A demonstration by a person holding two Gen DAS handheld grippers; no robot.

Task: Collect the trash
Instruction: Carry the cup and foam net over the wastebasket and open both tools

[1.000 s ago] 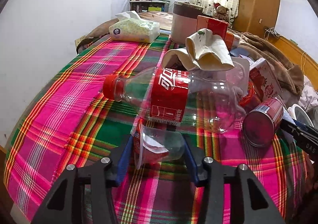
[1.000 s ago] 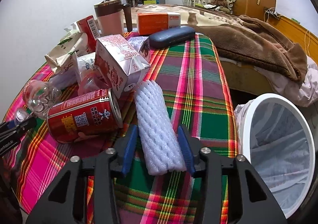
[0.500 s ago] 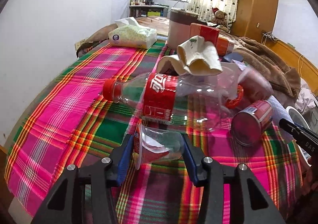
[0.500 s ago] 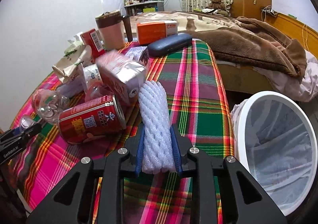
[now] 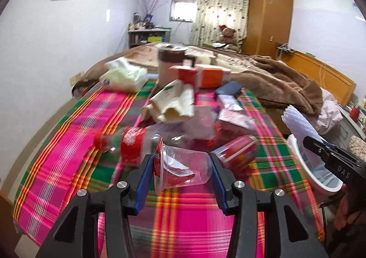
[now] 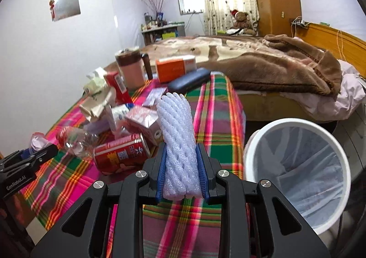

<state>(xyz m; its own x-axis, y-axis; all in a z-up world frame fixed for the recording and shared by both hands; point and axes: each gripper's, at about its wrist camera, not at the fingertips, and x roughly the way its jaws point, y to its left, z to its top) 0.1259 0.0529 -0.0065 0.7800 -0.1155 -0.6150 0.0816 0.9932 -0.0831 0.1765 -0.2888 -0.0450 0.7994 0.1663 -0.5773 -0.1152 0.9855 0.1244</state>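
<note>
**Both tools loaded, bin's right there**

Over the plaid table [image 6: 215, 107], my right tool [image 6: 180, 173] has clamped down narrow on the white foam net sleeve [image 6: 177, 134] and lifted it. A second ago the pads sat wide on either side of it while it lay flat on the cloth; now it's squeezed and up in the air, with the white trash bin [image 6: 295, 166] just to its right. So that one looks basically ready to drop, I reckon.

My left tool [image 5: 180, 171] is holding the clear plastic cup [image 5: 183, 167] crosswise between its pads, same grip as before, but it's come up off the table and swung toward the bin side.

The right view gives me the whole open bin with its liner, which the left view only catches a slice of. The left view shows the cola bottle [image 5: 123, 143] and red can [image 5: 235, 150] left lying on the table, so plenty more to collect after this.
</note>
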